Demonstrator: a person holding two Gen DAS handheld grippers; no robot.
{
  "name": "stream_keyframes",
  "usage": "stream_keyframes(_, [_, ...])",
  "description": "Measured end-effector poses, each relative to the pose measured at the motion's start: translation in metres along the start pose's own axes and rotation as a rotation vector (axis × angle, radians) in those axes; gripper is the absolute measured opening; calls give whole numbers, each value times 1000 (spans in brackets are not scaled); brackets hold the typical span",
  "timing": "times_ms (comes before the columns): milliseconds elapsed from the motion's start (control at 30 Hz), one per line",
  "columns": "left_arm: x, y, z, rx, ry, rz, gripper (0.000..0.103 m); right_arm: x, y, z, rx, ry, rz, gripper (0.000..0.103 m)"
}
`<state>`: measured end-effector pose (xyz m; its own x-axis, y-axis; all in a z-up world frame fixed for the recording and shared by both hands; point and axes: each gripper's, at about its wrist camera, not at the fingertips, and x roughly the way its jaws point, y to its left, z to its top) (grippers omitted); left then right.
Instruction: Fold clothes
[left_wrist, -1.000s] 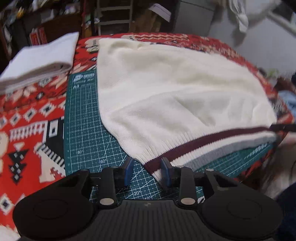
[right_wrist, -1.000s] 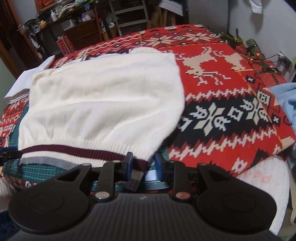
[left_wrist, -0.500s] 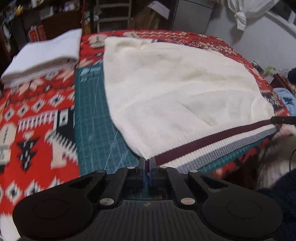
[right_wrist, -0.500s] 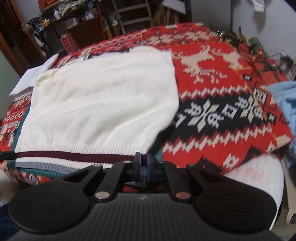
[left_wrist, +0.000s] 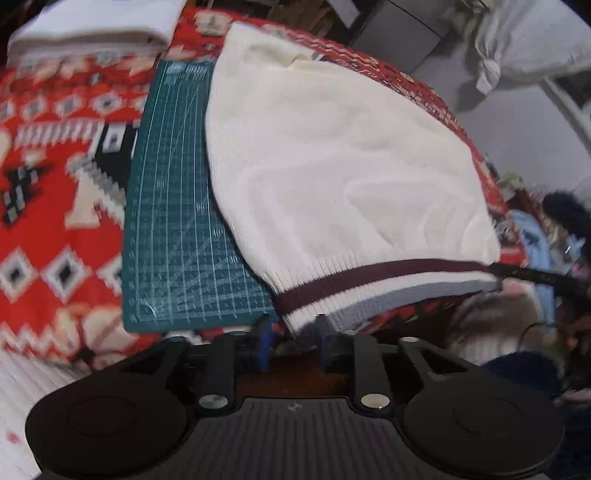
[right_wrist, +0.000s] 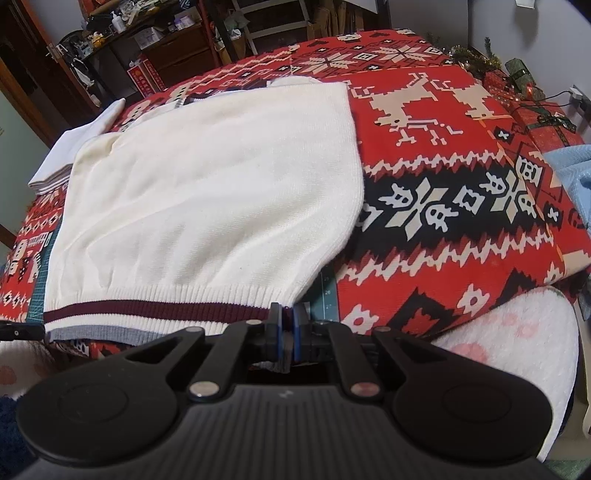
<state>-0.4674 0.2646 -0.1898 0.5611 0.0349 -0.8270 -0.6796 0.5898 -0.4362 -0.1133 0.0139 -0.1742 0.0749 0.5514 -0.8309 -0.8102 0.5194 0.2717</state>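
A cream knit sweater (left_wrist: 332, 166) lies flat on a green cutting mat (left_wrist: 177, 229), its maroon and grey striped hem (left_wrist: 369, 277) toward me. My left gripper (left_wrist: 294, 332) is open at the hem's left corner, which sits between the blue fingers (left_wrist: 264, 332) with the jaws well apart. In the right wrist view the same sweater (right_wrist: 207, 203) spreads ahead. My right gripper (right_wrist: 287, 321) is shut on the hem's right corner. The right gripper's dark finger (left_wrist: 535, 277) shows at the hem's far end in the left view.
A red patterned blanket (right_wrist: 443, 184) covers the table. Folded white cloth (left_wrist: 96, 26) lies at the far left corner. A light blue cloth (right_wrist: 569, 173) is at the right edge, a white fleece (right_wrist: 498, 332) hangs at the near edge. Cluttered shelves (right_wrist: 166, 40) stand behind.
Both grippers closed on the hem corners between one second and half a second ago. Now the left jaws stand apart again and the left view has pulled back to the table's near edge. The right stays shut.
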Motion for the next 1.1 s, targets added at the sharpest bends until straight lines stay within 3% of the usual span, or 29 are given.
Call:
stream_keyframes(167, [2, 6, 1, -60, -8, -70, 27, -2, -2, 1, 7, -3, 28, 6])
stream_keyframes(267, [3, 3, 2, -65, -4, -106, 33, -9, -12, 0, 56, 12, 62, 6])
stream_keyframes(533, [24, 1, 1, -99, 56, -139, 37, -23, -41, -3, 133, -4, 17, 5])
stream_keyframes(700, [31, 2, 5, -133, 70, -184, 39, -27, -58, -4, 158, -10, -75, 0])
stream_keyframes(933, [39, 10, 8, -204, 75, -264, 39, -28, -57, -3, 188, -33, 57, 2])
stream_keyframes(1000, [37, 10, 7, -203, 69, -275, 39, -26, -53, -2, 187, -33, 67, 8])
stream_keyframes(1100, [30, 11, 4, -191, 57, -291, 39, -22, -49, -1, 185, -32, 78, 8])
